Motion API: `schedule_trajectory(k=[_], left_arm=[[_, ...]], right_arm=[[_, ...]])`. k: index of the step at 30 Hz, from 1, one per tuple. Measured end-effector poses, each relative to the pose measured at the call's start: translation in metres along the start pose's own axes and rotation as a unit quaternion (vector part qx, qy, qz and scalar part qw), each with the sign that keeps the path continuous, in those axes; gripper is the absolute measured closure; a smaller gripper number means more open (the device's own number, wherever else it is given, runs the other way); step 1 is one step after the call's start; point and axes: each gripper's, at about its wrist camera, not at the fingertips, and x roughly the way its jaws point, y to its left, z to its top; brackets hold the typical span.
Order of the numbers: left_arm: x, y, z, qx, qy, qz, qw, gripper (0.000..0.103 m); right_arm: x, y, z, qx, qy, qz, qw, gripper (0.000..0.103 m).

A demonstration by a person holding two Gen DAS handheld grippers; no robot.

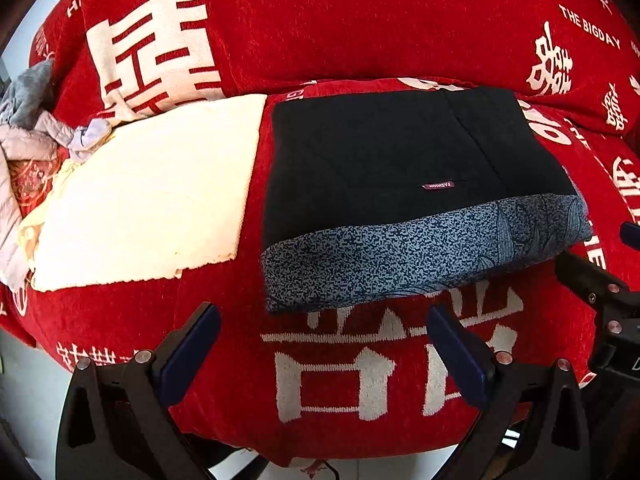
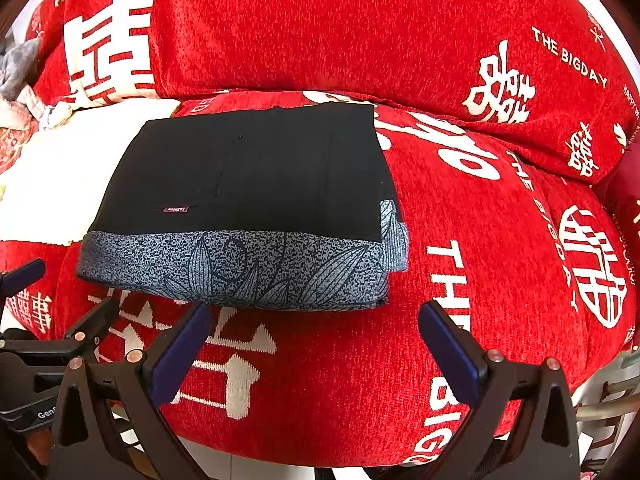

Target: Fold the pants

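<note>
Left wrist view: the pants [image 1: 400, 184] lie folded into a compact block on the red sofa [image 1: 360, 380], just beside a cream towel [image 1: 152, 192]. The left gripper [image 1: 322, 350] hangs spread and empty, near their patterned band.

Right wrist view: the right gripper [image 2: 314, 344] also gapes with nothing held. The cloth looks soft, thick and probably light; pinch the stacked near edge.

My left gripper [image 1: 323, 344] gapes wide, empty, just short of folded pants [image 1: 400, 184] on red cover [image 1: 280, 40]. Cream towel [image 1: 148, 196] beside pants. Right gripper [image 1: 600, 280] at right edge.
</note>
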Motion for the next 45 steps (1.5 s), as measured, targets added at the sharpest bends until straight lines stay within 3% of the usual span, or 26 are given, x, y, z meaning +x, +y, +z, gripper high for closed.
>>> schedule_trajectory(k=[8,28,45], left_arm=[[0.000,0.010,-0.002,-0.028,0.003,0.002,0.9996,0.000],[-0.004,0.007,0.000,-0.020,-0.001,-0.005,0.9998,0.000],[-0.001,0.012,0.001,-0.035,0.013,-0.053,0.9979,0.000]], right_arm=[[-0.002,-0.002,0.001,0.001,-0.003,0.001,1.000,0.000],[-0.008,0.000,0.004,-0.006,-0.009,0.002,1.000,0.000],[-0.019,0.002,0.006,-0.011,-0.022,0.003,1.000,0.000]])
